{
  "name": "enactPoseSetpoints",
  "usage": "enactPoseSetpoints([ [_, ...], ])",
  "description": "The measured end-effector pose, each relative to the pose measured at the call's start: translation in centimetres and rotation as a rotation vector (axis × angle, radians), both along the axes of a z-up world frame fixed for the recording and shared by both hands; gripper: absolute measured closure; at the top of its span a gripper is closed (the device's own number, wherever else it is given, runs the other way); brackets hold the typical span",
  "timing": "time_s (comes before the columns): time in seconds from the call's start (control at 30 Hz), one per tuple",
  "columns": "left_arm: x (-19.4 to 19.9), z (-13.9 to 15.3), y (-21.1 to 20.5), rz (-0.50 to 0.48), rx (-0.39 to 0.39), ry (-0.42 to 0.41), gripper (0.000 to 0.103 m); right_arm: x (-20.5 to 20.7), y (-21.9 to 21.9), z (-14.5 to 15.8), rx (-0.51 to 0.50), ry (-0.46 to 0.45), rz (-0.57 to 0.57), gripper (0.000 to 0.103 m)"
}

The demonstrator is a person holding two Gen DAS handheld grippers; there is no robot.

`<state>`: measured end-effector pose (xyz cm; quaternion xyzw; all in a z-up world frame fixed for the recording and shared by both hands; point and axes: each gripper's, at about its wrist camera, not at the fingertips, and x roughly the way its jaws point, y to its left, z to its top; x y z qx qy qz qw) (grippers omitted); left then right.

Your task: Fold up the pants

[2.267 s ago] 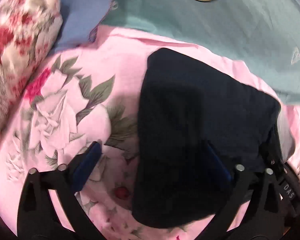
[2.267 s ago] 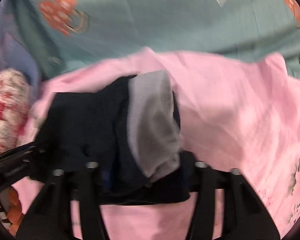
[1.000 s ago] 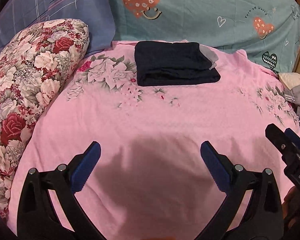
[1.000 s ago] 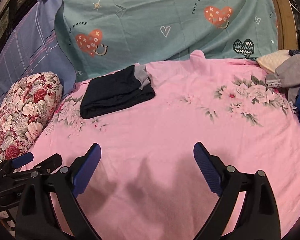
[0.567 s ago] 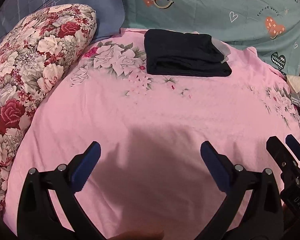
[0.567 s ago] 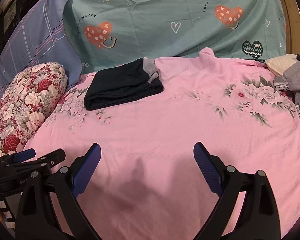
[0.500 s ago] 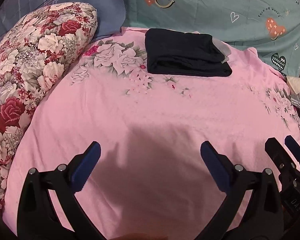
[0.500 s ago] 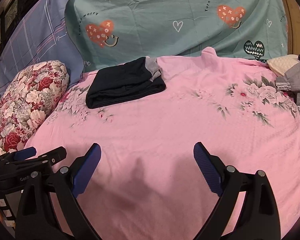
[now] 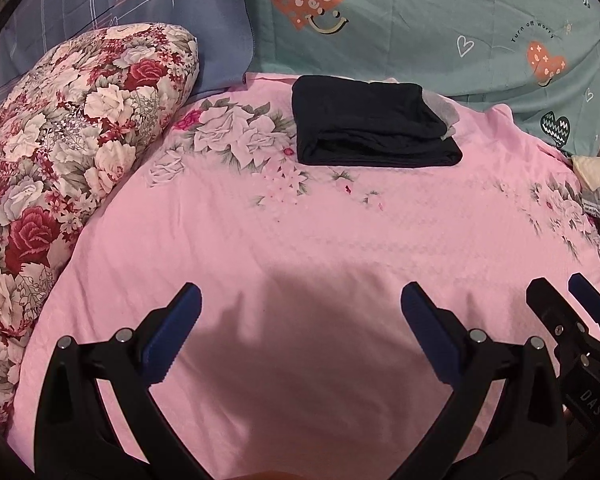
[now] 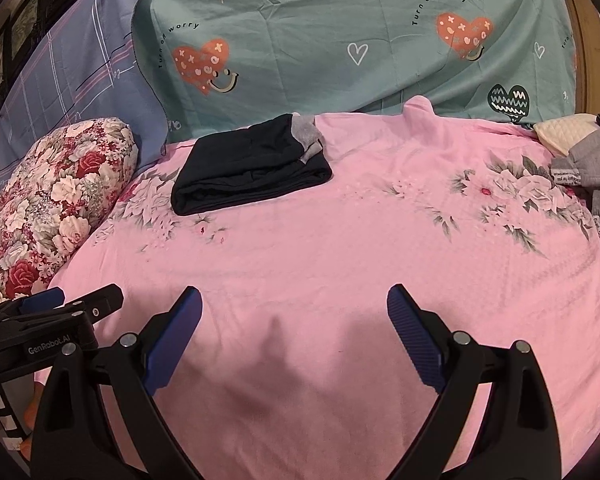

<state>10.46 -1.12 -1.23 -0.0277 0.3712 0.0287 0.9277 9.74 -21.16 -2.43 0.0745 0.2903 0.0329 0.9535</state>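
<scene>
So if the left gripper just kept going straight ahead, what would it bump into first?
Probably the pink bedsheet. The left gripper is open, holds nothing and points slightly down at bare sheet. The folded dark pants lie farther ahead, near the teal cover; depth is hard to judge.

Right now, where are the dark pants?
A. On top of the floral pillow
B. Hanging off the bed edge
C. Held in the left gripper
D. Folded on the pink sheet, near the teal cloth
D: the pants lie folded on the pink sheet near the teal cloth, and both the left gripper and the right gripper are open and empty.
</scene>
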Motion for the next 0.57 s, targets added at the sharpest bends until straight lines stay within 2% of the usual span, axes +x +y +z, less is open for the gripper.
enactPoseSetpoints([
  [0.27, 0.37, -0.43, 0.16, -0.003, -0.023, 0.040, 0.002, 0.01, 0.14, 0.02, -0.006, 0.001, 0.007, 0.009],
  [0.57, 0.46, -0.59, 0.02, 0.005, -0.012, 0.050, 0.002, -0.03, 0.36, -0.10, -0.006, 0.007, 0.011, 0.009],
])
